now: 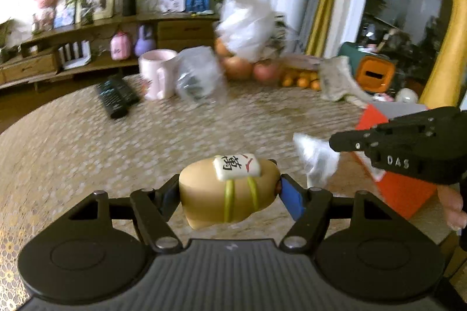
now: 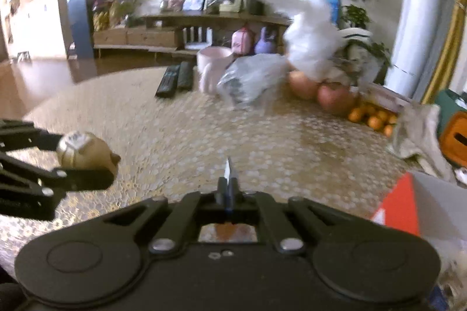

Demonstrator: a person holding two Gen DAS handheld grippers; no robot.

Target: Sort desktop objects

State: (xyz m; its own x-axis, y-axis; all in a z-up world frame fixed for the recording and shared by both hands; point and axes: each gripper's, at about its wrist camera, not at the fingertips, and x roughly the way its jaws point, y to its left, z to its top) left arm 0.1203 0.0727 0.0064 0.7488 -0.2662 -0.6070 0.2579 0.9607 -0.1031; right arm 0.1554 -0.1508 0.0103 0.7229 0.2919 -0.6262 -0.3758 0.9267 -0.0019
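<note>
My left gripper (image 1: pixel 227 191) is shut on a tan capybara toy (image 1: pixel 224 194) with a white mahjong tile on its back, held above the table. The toy also shows in the right wrist view (image 2: pixel 84 150) at the left, between the left gripper's fingers (image 2: pixel 78 178). My right gripper (image 2: pixel 229 182) is shut on a thin crumpled white wrapper (image 2: pixel 228 166), seen edge-on. In the left wrist view the right gripper (image 1: pixel 335 140) comes in from the right with the white wrapper (image 1: pixel 315 159) at its tips.
A red and white box (image 1: pixel 400 188) stands at the right, also in the right wrist view (image 2: pixel 408 209). At the back are a pink mug (image 1: pixel 156 71), remote controls (image 1: pixel 116 95), plastic bags (image 1: pixel 248 28), apples (image 1: pixel 262 70), oranges (image 1: pixel 300 80) and a yellow giraffe figure (image 1: pixel 449 33).
</note>
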